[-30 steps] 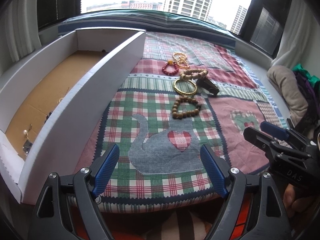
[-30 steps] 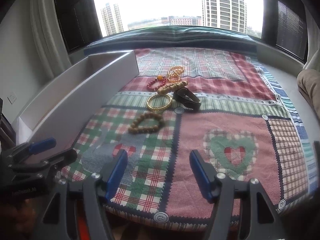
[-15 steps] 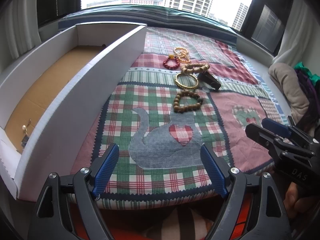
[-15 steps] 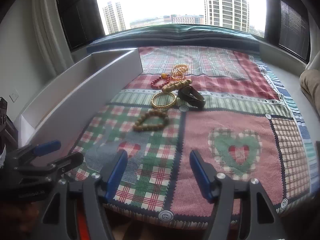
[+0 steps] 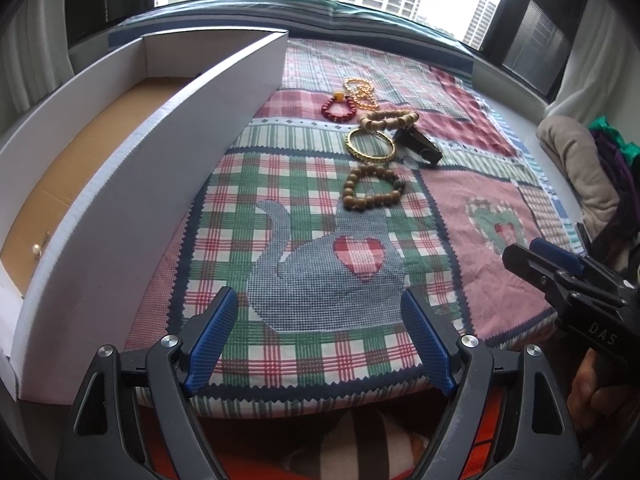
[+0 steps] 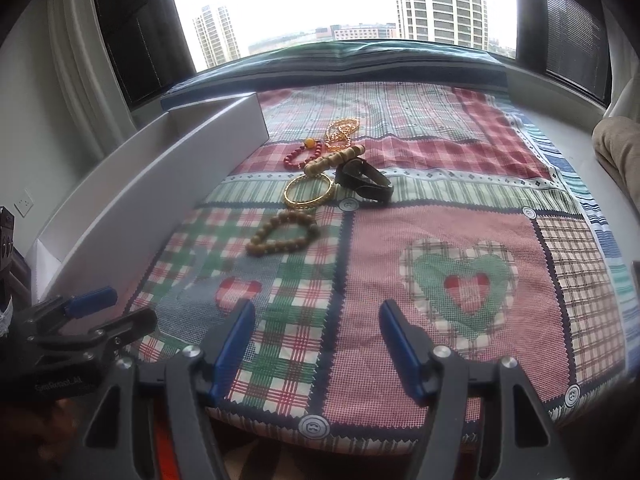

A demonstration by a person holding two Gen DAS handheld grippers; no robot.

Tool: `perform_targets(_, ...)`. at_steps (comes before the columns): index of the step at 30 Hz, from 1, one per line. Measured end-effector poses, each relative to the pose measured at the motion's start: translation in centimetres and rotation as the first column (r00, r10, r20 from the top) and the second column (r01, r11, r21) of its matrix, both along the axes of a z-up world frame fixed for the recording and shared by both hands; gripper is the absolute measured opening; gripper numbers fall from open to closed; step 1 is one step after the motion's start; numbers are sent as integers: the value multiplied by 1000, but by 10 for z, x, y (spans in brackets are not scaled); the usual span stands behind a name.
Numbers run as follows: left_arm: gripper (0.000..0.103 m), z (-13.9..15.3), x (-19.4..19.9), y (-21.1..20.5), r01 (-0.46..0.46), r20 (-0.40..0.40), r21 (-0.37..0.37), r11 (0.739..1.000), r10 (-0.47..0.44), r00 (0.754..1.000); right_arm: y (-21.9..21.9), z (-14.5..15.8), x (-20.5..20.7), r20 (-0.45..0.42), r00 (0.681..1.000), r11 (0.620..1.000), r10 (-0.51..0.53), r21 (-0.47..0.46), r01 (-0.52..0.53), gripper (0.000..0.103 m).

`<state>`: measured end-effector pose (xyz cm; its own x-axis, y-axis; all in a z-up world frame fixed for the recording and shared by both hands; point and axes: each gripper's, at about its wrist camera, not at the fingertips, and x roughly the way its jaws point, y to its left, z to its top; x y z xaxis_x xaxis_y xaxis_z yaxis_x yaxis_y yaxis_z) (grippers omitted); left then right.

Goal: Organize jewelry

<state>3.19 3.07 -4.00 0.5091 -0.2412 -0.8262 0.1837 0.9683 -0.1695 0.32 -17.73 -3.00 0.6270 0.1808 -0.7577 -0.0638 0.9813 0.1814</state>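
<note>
Inside the white box [image 5: 168, 128] — wall-hidden — one pearl piece [image 5: 37, 249] shows.

"DAS" reads on the right gripper [image 5: 576, 280]; left gripper's [image 6: 92, 312] lettering is blurred.

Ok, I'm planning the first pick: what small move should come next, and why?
Probably ease the left gripper forward toward the nearest wooden bead bracelet. Both grippers are open and empty, the jewelry lies on the quilt, and the white box is on that side.
</note>
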Motion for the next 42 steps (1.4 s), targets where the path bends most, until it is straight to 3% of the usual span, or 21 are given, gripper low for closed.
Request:
perform_targets(6, 84, -2, 18, -14, 52, -19, -25, 998, -52, 998, -16, -10, 1, -30, 999, 999, -36, 27, 37, 66)
perform_targets(10, 84, 4, 39, -38, 112, 18, -13, 994, -112, 994, -24, -12, 0, -32, 998, 998, -49, 32, 50, 66)
perform_targets(15, 82, -4, 69, -91, 268, 54, 51, 962, -271, 961, -36, -14, -1, -37, 996, 996, -75, 44, 77, 66)
perform_targets(20, 43, -39, 109, -130, 331, -35, 99, 938, -329, 944, -51, -15, -7, -39, 993, 993, -108, 50, 110, 66)
perform_targets(22, 38, -53, 121, -136, 316, -72, 112, 942, -309, 948, -56, -16, -10, -42, 991, 991, -123, 49, 125, 66)
perform_targets(25, 36, -56, 128, -139, 286, -52, 115, 951, -282, 958, -66, -18, -14, -50, 988, 987, -148, 52, 150, 66)
perform_targets(26, 24, -56, 128, -140, 282, -52, 108, 953, -277, 959, -70, -19, -14, -53, 986, 986, -156, 53, 159, 66)
perform_targets(28, 12, -57, 128, -139, 271, -45, 110, 956, -268, 962, -76, -22, -14, -59, 984, 983, -171, 53, 174, 66)
perform_targets(32, 12, -51, 126, -116, 239, -63, -3, 971, -239, 969, -83, -26, -3, -67, 984, 984, -168, 50, 172, 66)
perform_targets(37, 12, -31, 115, -69, 176, -55, -129, 976, -184, 981, -87, -10, 26, -12, 995, 991, -97, 93, 98, 66)
perform_targets(40, 12, -23, 110, -43, 137, -66, -189, 972, -152, 986, -65, -19, 68, -52, 997, 998, 59, -4, -60, 66)
perform_targets(42, 12, -16, 105, -30, 118, -62, -211, 970, -134, 989, -42, -30, 99, -94, 975, 976, 202, -65, -208, 66)
